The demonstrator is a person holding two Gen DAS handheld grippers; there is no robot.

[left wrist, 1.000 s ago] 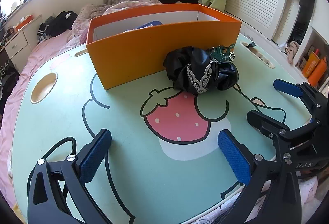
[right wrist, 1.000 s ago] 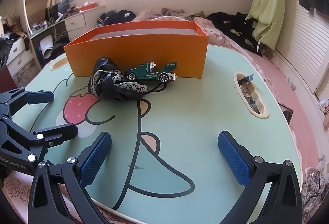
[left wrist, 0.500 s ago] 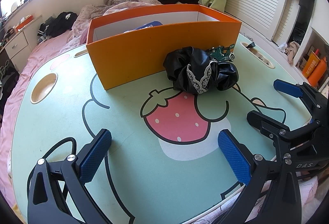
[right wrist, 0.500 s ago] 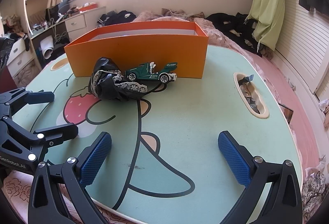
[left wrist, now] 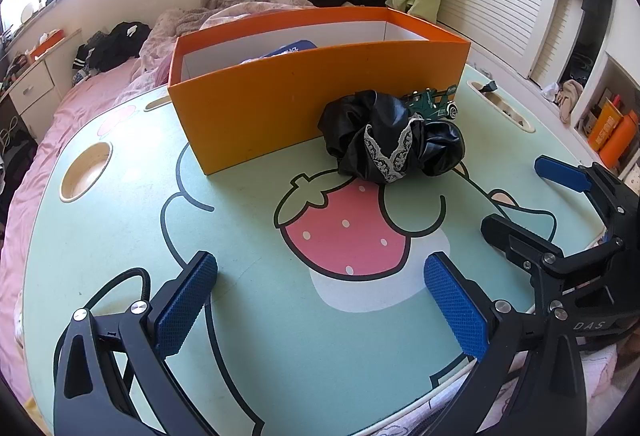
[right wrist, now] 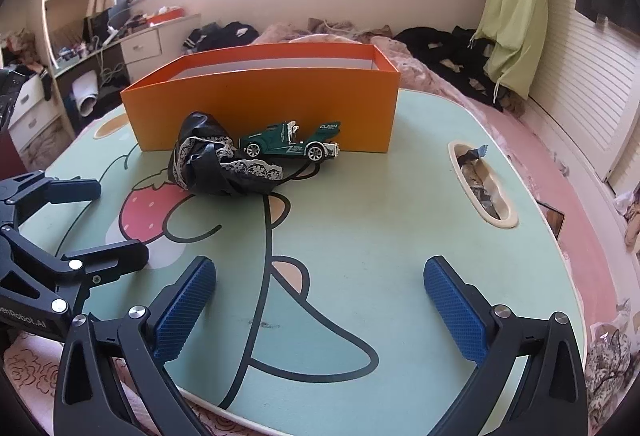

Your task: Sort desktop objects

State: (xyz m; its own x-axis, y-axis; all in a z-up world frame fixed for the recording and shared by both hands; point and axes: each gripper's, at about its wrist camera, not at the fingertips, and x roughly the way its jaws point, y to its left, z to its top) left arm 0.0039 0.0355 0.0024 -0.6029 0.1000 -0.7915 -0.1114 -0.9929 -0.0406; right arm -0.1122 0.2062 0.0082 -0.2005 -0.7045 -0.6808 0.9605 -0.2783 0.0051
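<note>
Your left gripper (left wrist: 320,300) hovers over the near edge of the mint-green cartoon table (left wrist: 248,316), its jaws wide apart and holding nothing. Your right gripper (right wrist: 320,300) is the same: jaws spread, nothing between the blue pads (right wrist: 456,310).

In the left wrist view, the orange box (left wrist: 280,108) stands at about 12 o'clock, open at the top, with something blue showing inside it. The black lace-trimmed scrunchie (left wrist: 390,138) lies on the table at about 1 o'clock, against the box's front wall. The green toy car (left wrist: 434,102) sits just behind the scrunchie, touching it and close to the box.

In the right wrist view, scrunchie (right wrist: 218,164) and car (right wrist: 292,146) lie at about 11 to 12 o'clock in front of the box (right wrist: 272,104), well apart from both grippers. The other gripper shows at 9 o'clock.
</note>
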